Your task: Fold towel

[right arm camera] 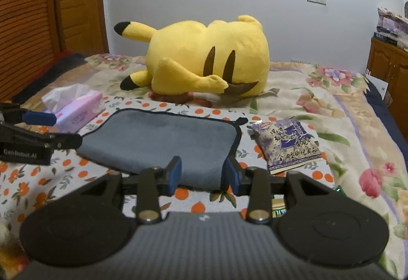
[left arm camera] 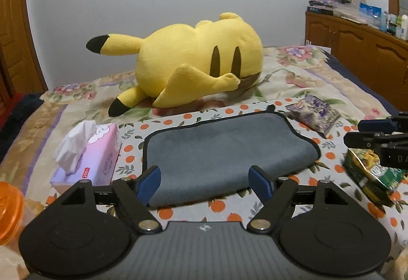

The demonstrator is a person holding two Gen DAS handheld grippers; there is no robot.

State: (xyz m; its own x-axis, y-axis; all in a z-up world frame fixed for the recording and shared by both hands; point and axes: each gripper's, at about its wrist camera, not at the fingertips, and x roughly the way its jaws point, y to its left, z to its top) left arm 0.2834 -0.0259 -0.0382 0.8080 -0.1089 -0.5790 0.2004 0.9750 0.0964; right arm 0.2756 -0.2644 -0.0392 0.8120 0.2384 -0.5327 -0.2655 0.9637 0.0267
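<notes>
— Counted on the floral bedspread (left arm camera: 301, 76)?

— One grey microfibre towel with black piping (left arm camera: 224, 150), folded. One big yellow plush toy with black-tipped ears (left arm camera: 199, 63), at twelve o'clock from the towel.

— Boxes?

— One pink cardboard tissue box (left arm camera: 102, 152), at nine o'clock.

— Packets?

— Two: one purple foil snack packet (right arm camera: 288, 142) at three o'clock, one green foil snack packet (left arm camera: 372, 175) at four o'clock.

— Tools?

— Two black two-finger grippers with blue pads: left gripper (left arm camera: 206, 182), right gripper (right arm camera: 202, 174).

— Cloths underneath?

— One white cloth printed with oranges (left arm camera: 221, 208).
</notes>
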